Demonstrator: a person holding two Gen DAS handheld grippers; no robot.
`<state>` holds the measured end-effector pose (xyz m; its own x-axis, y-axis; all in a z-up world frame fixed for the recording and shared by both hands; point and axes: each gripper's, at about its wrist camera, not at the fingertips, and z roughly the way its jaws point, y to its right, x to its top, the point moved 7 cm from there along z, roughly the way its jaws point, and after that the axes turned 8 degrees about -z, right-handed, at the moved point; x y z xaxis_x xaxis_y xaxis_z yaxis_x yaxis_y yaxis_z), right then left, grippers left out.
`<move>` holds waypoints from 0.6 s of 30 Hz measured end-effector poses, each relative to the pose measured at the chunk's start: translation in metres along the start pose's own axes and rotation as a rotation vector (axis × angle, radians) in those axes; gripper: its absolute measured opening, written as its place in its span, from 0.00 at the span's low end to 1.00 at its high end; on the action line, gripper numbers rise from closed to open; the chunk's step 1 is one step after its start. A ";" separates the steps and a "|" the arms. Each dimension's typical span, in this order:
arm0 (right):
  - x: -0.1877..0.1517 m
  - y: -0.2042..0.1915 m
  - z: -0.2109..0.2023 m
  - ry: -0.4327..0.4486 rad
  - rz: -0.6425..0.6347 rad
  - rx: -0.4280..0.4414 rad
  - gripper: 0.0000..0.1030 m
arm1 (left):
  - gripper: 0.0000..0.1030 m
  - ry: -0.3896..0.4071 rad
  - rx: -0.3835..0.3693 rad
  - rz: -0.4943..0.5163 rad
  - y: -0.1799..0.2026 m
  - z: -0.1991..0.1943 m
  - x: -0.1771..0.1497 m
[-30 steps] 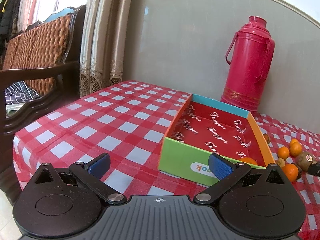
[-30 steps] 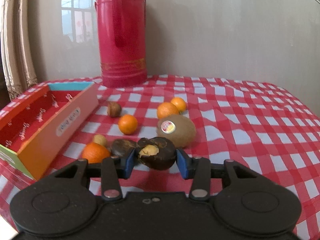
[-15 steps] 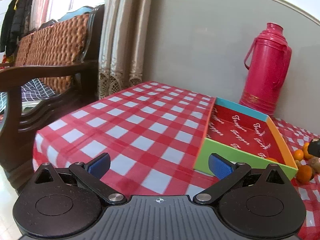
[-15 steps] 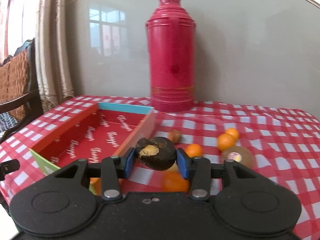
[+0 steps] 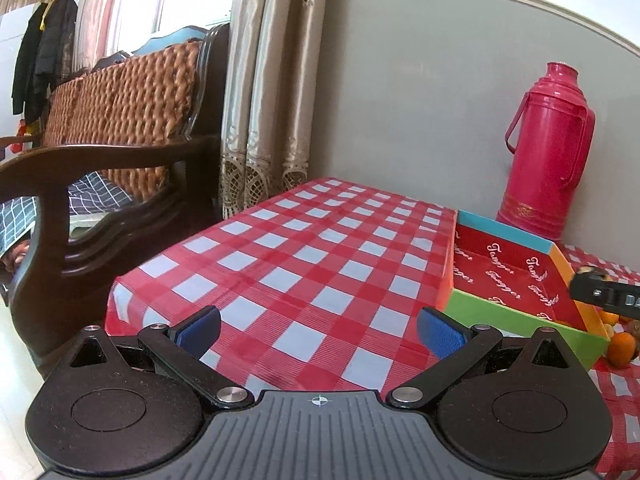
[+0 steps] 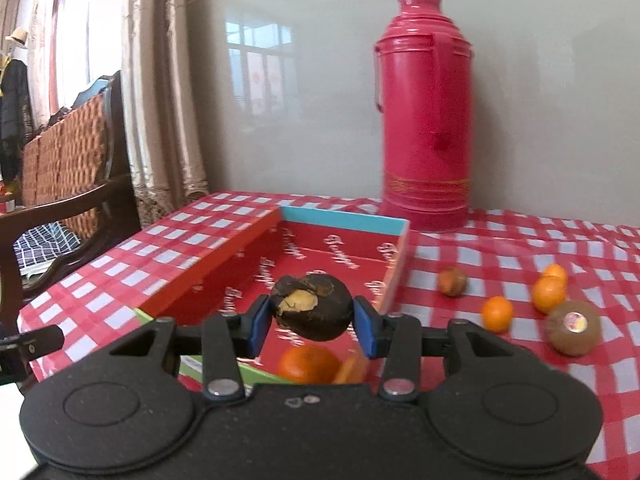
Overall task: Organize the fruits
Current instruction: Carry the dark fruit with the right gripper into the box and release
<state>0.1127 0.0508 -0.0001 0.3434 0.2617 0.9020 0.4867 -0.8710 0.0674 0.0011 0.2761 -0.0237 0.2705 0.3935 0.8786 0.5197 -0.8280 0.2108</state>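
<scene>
My right gripper [image 6: 310, 326] is shut on a dark brown cracked fruit [image 6: 314, 312] and holds it above the near end of the colourful cardboard box [image 6: 344, 220]. An orange [image 6: 308, 364] lies in the box under it. The box also shows in the left wrist view [image 5: 508, 320]. My left gripper [image 5: 318, 326] is open and empty, low over the checked tablecloth to the left of the box. On the cloth right of the box lie a kiwi [image 6: 573, 327], several small oranges [image 6: 497, 313] and a brown nut-like fruit [image 6: 452, 281].
A tall pink thermos [image 6: 424, 120] stands by the wall behind the box, also seen in the left wrist view [image 5: 550, 152]. A wooden wicker-backed chair [image 5: 100, 128] stands off the table's left edge. Curtains [image 5: 272, 80] hang in the corner.
My right gripper has carried the dark fruit left from the loose fruit to above the box. My left gripper has swung left and back, away from the box.
</scene>
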 end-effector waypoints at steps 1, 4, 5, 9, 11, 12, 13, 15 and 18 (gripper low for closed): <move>0.000 -0.004 0.004 -0.003 0.001 0.009 0.35 | 1.00 0.003 0.003 0.002 -0.001 -0.002 0.001; 0.000 -0.016 0.014 -0.016 0.000 0.028 0.35 | 1.00 0.007 0.010 -0.001 -0.006 -0.004 0.003; -0.001 -0.019 0.017 -0.021 0.000 0.034 0.35 | 1.00 0.008 0.012 -0.003 -0.007 -0.005 0.004; -0.003 -0.033 0.025 -0.034 -0.002 0.054 0.36 | 1.00 0.012 0.011 -0.014 -0.009 -0.008 0.006; -0.004 -0.038 0.027 -0.038 -0.005 0.062 0.36 | 1.00 0.014 0.007 -0.008 -0.007 -0.009 0.006; -0.004 -0.041 0.028 -0.037 -0.013 0.063 0.39 | 1.00 0.014 0.005 -0.004 -0.006 -0.010 0.006; -0.005 -0.042 0.028 -0.036 -0.019 0.062 0.43 | 1.00 0.016 0.003 0.000 -0.004 -0.010 0.006; -0.002 -0.042 0.023 -0.005 -0.020 0.052 0.69 | 1.00 0.020 -0.001 0.003 -0.002 -0.011 0.006; 0.003 -0.037 0.010 0.048 -0.019 0.034 0.68 | 1.00 0.023 -0.007 -0.001 0.001 -0.013 0.007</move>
<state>0.1042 0.0879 -0.0039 0.2956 0.2572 0.9200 0.5198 -0.8513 0.0710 -0.0067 0.2726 -0.0120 0.2510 0.3854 0.8879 0.5147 -0.8300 0.2148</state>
